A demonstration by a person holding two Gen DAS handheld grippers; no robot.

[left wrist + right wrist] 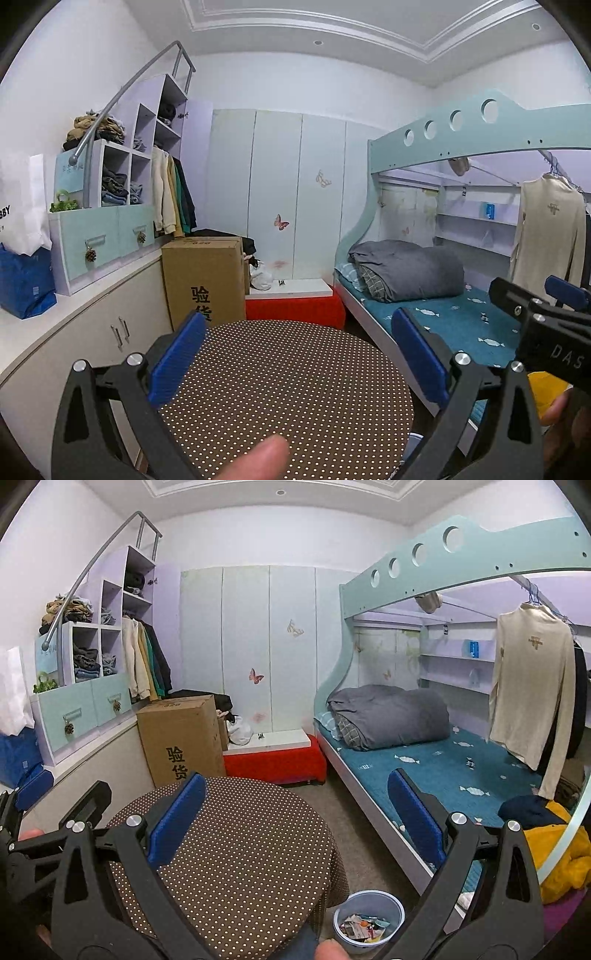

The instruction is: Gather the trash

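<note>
Trash scraps lie inside a round blue plastic bin on the floor beside the brown polka-dot round table. Left claw and right claw both gape wide, empty, above the table.

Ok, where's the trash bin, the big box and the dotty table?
trash bin [397, 908]: right wrist view, on its blue rim.
cardboard box [181, 731]: right wrist view, its front face.
dotted round table [295, 387]: left wrist view, bare tabletop middle.
</note>
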